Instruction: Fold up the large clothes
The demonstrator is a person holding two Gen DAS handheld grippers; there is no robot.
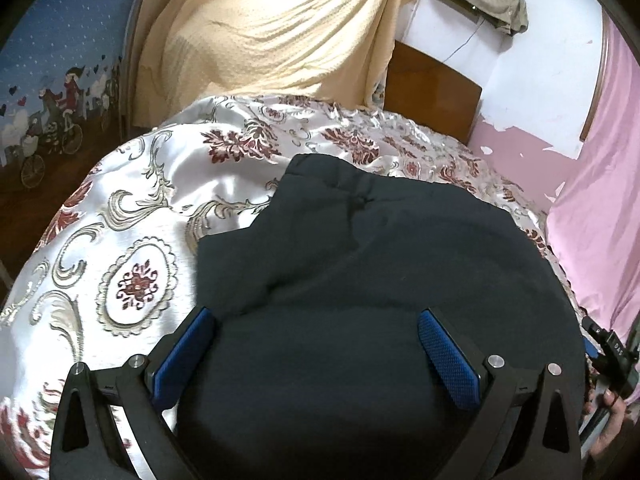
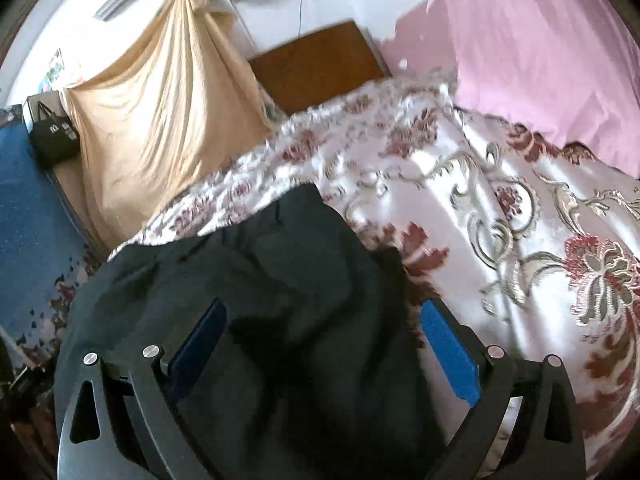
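A large dark navy garment lies in a rumpled, partly folded heap on the floral satin bedspread. My left gripper is open, its blue pads spread wide over the garment's near part, with cloth lying between and under them. In the right wrist view the same garment fills the lower left. My right gripper is open too, one pad over the bedspread by the garment's right edge, the other over the cloth. A hand holding the other gripper shows at the far right.
A beige cloth hangs behind the bed, next to a wooden headboard. Pink fabric drapes along the right side. A blue patterned sheet and a black bag sit to the left. The white wall has peeling pink paint.
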